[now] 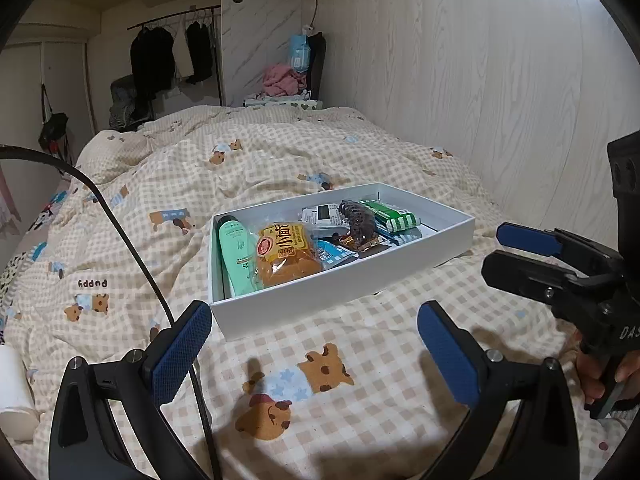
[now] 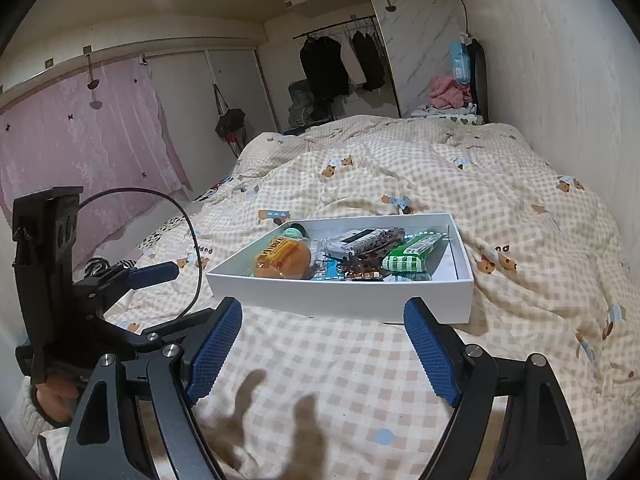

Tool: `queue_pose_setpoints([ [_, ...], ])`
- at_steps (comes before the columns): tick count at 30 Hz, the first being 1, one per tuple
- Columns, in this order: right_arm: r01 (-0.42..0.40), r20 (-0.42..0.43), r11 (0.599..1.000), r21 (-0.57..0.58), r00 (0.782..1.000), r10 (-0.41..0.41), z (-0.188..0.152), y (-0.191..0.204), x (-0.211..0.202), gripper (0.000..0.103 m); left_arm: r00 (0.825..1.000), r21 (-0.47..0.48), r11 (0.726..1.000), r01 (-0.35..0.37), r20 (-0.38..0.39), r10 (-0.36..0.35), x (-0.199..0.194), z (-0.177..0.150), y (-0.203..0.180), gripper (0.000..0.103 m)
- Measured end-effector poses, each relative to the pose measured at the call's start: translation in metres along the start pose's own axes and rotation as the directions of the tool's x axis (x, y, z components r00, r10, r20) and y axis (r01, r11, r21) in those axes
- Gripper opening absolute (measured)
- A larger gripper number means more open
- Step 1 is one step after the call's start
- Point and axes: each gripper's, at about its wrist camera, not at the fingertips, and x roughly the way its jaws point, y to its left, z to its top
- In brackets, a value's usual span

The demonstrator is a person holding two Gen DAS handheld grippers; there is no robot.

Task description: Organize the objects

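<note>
We see a shallow white rectangular cardboard box (image 1: pixel 344 296) lying on a bed under a beige checked quilt printed with bears (image 1: pixel 280 412), toward the side nearest the pale wood-grain wall (image 1: pixel 500 60). Inside it, along its left edge, lies a mint-green plastic tube (image 1: pixel 233 256). Beside that sits a round orange-brown bun in a clear wrapper with a yellow label (image 1: pixel 286 254). Toward the right edge are a green-and-white striped packet (image 1: pixel 394 214), a dark brown hair clip (image 1: pixel 358 220), and small blue and white sachets we cannot read.

Our left claw (image 1: pixel 316 360) hovers just short of the box's near edge, spread wide and holding nothing. Our right claw (image 2: pixel 322 354) hovers likewise, also wide and holding nothing. Each shows at the edge of the other's view.

No loose item lies on the quilt near the box, so we judge the gathering looks largely done. The next move probably calls for straightening the contents or taking the box by its edges.
</note>
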Motion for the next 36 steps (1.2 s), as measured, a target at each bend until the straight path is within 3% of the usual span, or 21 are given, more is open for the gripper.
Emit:
queue_pose_setpoints([
  [6,0.000,-0.002,1.000,0.002,1.000,0.000,0.000,-0.001,0.001,0.084,1.000,-0.001,1.000,0.001,0.007,-0.001,-0.001,0.000,0.001,0.103],
  [14,0.000,-0.003,1.000,0.003,1.000,0.000,0.000,-0.002,0.002,0.084,0.997,0.001,1.000,-0.002,0.074,0.002,-0.015,-0.001,0.000,0.103],
  [36,0.000,-0.006,1.000,0.010,1.000,0.000,-0.002,-0.003,0.002,0.084,0.998,0.010,1.000,0.007,0.064,-0.007,-0.012,-0.001,-0.003,0.103],
])
